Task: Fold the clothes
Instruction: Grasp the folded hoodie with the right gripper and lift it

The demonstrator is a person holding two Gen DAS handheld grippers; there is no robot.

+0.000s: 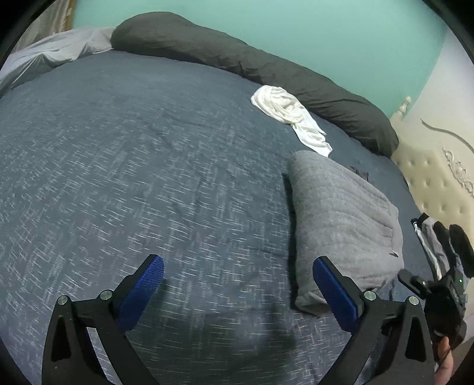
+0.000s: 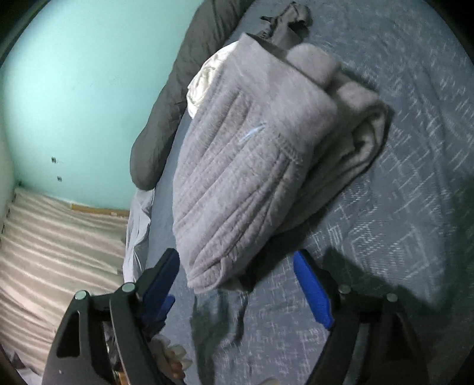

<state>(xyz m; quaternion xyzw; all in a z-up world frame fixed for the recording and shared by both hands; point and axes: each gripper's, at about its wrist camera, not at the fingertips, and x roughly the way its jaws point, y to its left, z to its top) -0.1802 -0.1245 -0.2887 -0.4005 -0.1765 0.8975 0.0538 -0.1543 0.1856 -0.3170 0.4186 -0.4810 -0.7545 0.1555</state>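
A folded grey quilted garment [image 1: 340,219] lies on the blue bed cover [image 1: 133,163], to the right of my left gripper [image 1: 237,262]. That gripper is open, with only bare cover between its blue pads. In the right wrist view the same folded garment [image 2: 251,165] stretches away from my right gripper [image 2: 235,254]. Its near end lies just ahead of the open fingers, and neither pad presses on it. A crumpled white garment [image 1: 290,115] sits beyond the grey one, by the dark bolster [image 1: 237,59]. A dark grey garment [image 2: 287,26] lies past the fold's far end.
A cream tufted headboard [image 1: 429,177] borders the bed on the right. A light grey sheet [image 1: 53,53] is bunched at the far left corner. The bed's edge drops to a striped floor covering [image 2: 59,237] below a teal wall. Fingers of a hand [image 2: 174,361] show behind the right gripper.
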